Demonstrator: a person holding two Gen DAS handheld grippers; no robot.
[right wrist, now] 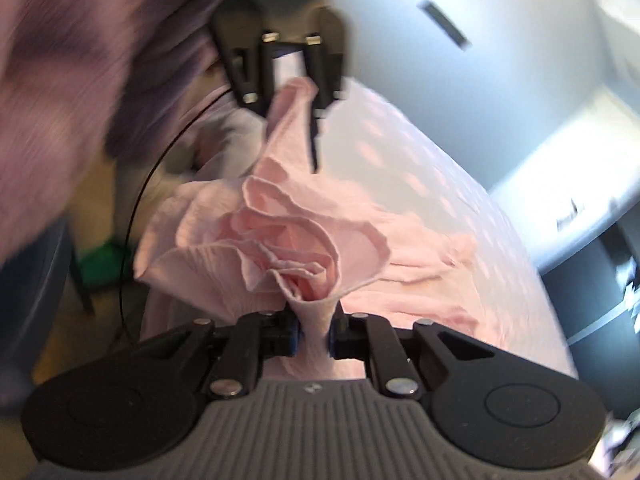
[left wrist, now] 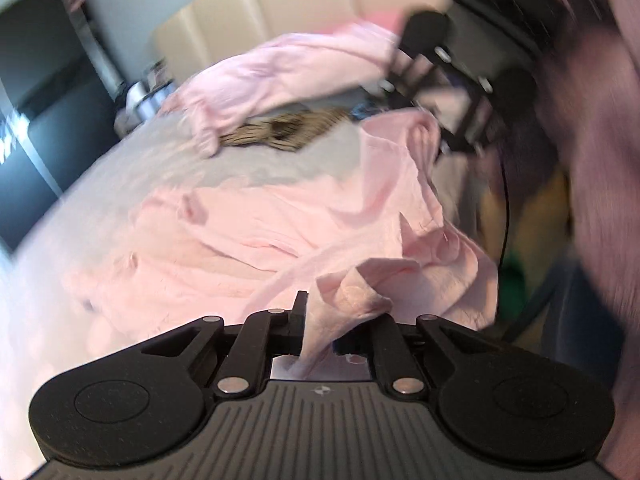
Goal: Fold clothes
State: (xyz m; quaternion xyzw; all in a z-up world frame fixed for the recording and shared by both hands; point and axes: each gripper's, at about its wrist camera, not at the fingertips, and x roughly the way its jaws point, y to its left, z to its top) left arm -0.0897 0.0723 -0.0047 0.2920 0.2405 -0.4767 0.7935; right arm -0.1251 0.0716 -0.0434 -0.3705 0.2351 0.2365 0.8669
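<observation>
A light pink garment [left wrist: 260,232] lies rumpled on the bed, its near edge lifted off the sheet. My left gripper [left wrist: 340,316] is shut on a bunched corner of it, which spills over the fingers. To the upper right, my right gripper [left wrist: 428,120] pinches another corner of the same garment. In the right wrist view the pink garment [right wrist: 312,232] hangs in folds between both tools. There my right gripper [right wrist: 316,328] is shut on a gathered fold, and my left gripper [right wrist: 292,120] holds the far corner.
A second pink garment [left wrist: 280,76] and a brown striped cloth [left wrist: 280,132] lie farther back on the dotted bedsheet [left wrist: 120,184]. A cream headboard [left wrist: 280,8] stands behind them. A purple sleeve [left wrist: 592,120] fills the right side. A black cable [left wrist: 506,200] hangs past the bed's edge.
</observation>
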